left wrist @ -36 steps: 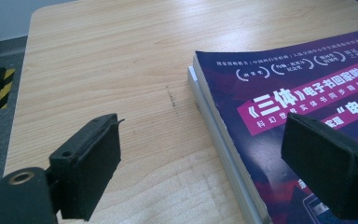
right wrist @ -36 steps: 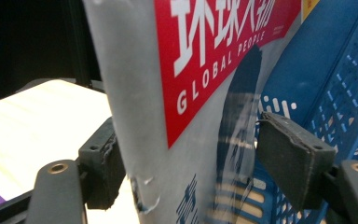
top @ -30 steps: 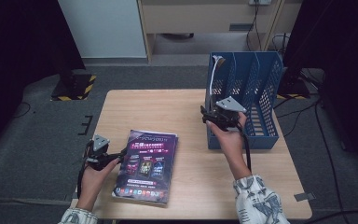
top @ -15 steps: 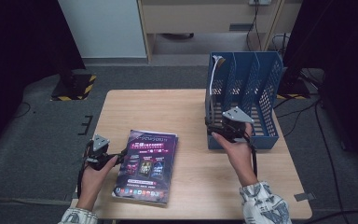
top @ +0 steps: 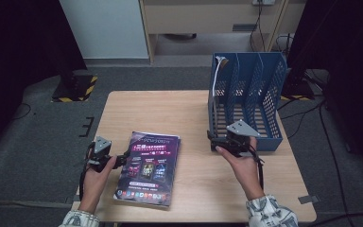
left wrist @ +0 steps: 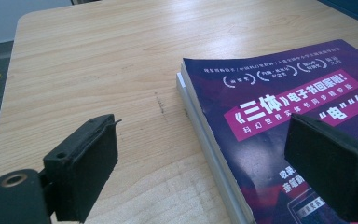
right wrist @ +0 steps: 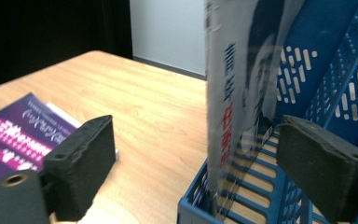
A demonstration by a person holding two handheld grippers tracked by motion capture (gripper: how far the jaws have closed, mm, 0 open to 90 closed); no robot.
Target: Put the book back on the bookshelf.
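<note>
Counter (top: 170,109) → blue file rack (top: 269,94) → purple book (top: 147,166) flat near left edge; upright book (right wrist: 235,93) in rack's first slot. Right gripper (top: 213,140) released, just opened, book edge between fingers, untouched. Left gripper (top: 123,160) released, straddling purple book's edge. Risk: upright book tips out if nudged.

Purple book (top: 148,166) lies flat on the table (top: 170,111) beside a blue rack (top: 248,101).

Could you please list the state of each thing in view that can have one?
Left hand-held gripper: open, astride the purple book's edge.
Right hand-held gripper: open, nothing gripped.
Purple book: closed, flat on the table.
Standing book: upright in the rack's end slot.
Blue file rack: upright, other slots empty.
</note>
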